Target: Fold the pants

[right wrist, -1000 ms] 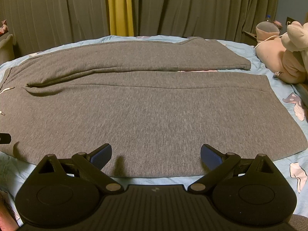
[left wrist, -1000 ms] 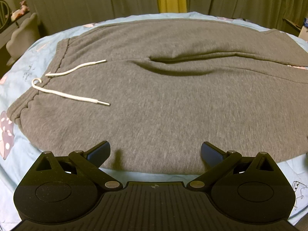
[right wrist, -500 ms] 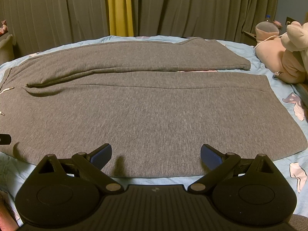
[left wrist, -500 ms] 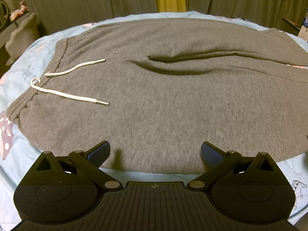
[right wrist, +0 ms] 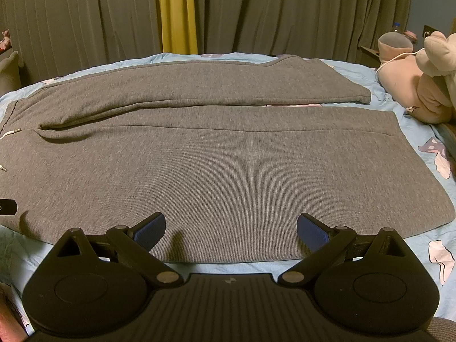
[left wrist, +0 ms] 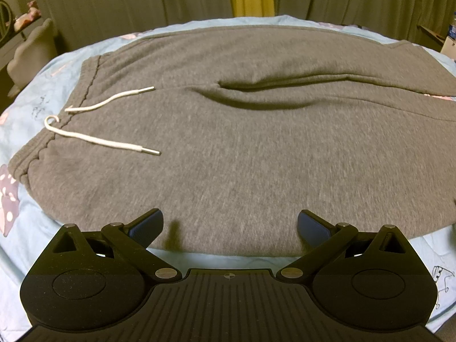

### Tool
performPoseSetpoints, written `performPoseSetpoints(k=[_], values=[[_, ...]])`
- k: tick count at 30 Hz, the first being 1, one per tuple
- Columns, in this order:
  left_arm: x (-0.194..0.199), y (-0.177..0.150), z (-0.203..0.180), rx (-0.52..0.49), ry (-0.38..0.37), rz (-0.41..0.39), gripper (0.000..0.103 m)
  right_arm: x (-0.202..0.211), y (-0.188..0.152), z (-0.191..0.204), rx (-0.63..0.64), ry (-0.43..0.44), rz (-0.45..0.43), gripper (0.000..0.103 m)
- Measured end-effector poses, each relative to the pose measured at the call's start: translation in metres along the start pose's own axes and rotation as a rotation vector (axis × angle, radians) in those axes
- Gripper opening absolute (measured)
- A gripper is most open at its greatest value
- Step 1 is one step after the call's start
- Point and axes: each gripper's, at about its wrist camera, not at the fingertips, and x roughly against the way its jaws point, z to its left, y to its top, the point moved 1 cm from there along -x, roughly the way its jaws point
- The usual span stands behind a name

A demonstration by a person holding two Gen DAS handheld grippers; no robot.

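Grey sweatpants lie flat across a light blue bed, waistband to the left, both legs running right. A white drawstring rests on the fabric near the waistband. My left gripper hovers open over the near edge of the hip area, nothing between its blue pads. In the right wrist view the same pants show both legs side by side, cuffs at the right. My right gripper is open above the near leg's front edge. A tip of the left gripper pokes in at the far left.
The patterned blue bedsheet shows around the pants. Plush toys sit at the right end of the bed. Grey and yellow curtains hang behind. A grey cushion stands at the back left.
Both grippers stay open; the left wrist view has shifted very slightly. The pants have not moved.
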Motion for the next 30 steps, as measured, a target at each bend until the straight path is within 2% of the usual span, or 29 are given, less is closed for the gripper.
performPoseSetpoints(k=[30], values=[[-0.0001,-0.0023,-0.0036,-0.008,0.0,0.015,0.103,-0.0019,-0.002,0.0005,0.0,0.0,0.001,0.099]])
